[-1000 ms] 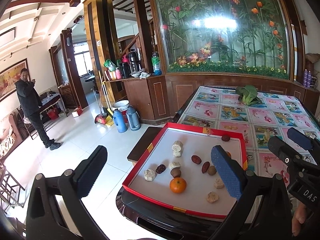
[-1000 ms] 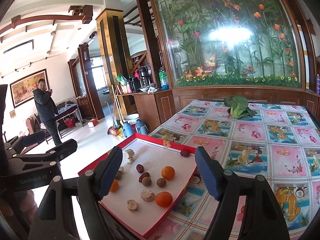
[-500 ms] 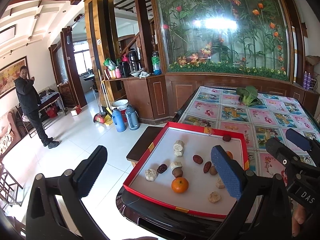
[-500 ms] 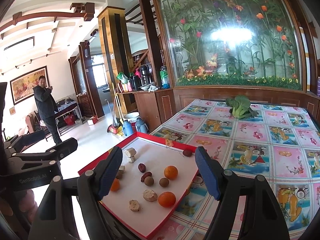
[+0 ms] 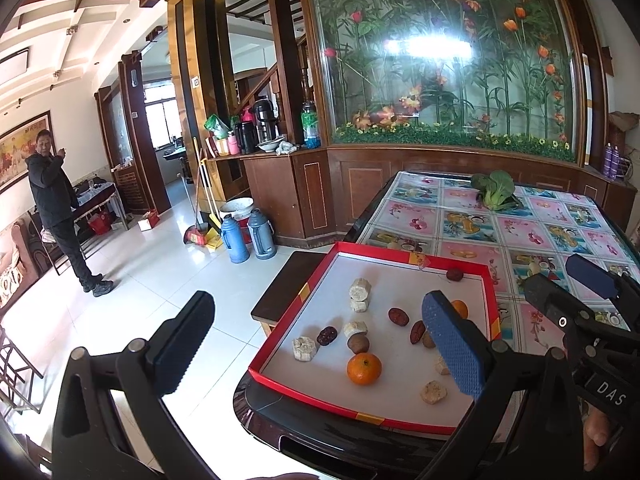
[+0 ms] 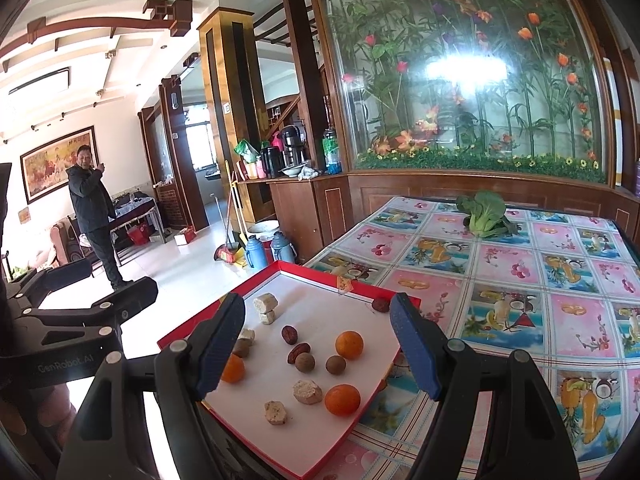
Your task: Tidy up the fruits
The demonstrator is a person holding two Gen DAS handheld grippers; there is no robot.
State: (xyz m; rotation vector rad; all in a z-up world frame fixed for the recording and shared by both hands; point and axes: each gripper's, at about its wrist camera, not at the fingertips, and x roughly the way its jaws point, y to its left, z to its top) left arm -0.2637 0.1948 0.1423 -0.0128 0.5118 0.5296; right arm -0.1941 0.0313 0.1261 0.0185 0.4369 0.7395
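Note:
A red-rimmed white tray [image 5: 416,256] [image 6: 320,274] lies on the table's left corner. It holds oranges [image 5: 363,368] [image 6: 349,345] [image 6: 342,399], brown dates [image 5: 398,315] [image 6: 289,334], round brown nuts [image 6: 305,361] and pale chunks [image 5: 359,289] [image 6: 307,391]. One date [image 5: 454,274] [image 6: 380,304] sits at the tray's far rim. My left gripper [image 5: 316,344] is open and empty, above the tray's near left edge. My right gripper [image 6: 318,344] is open and empty, above the tray.
A green leafy vegetable [image 5: 494,190] [image 6: 484,214] lies at the table's far side on the patterned cloth [image 6: 520,280]. A dark stool [image 5: 280,292] stands left of the table. Thermoses [image 5: 248,236] and a man [image 5: 60,208] are on the floor beyond.
Both grippers have drifted slightly; the tray contents sit a little lower and nearer in the right wrist view. Both stay open and empty.

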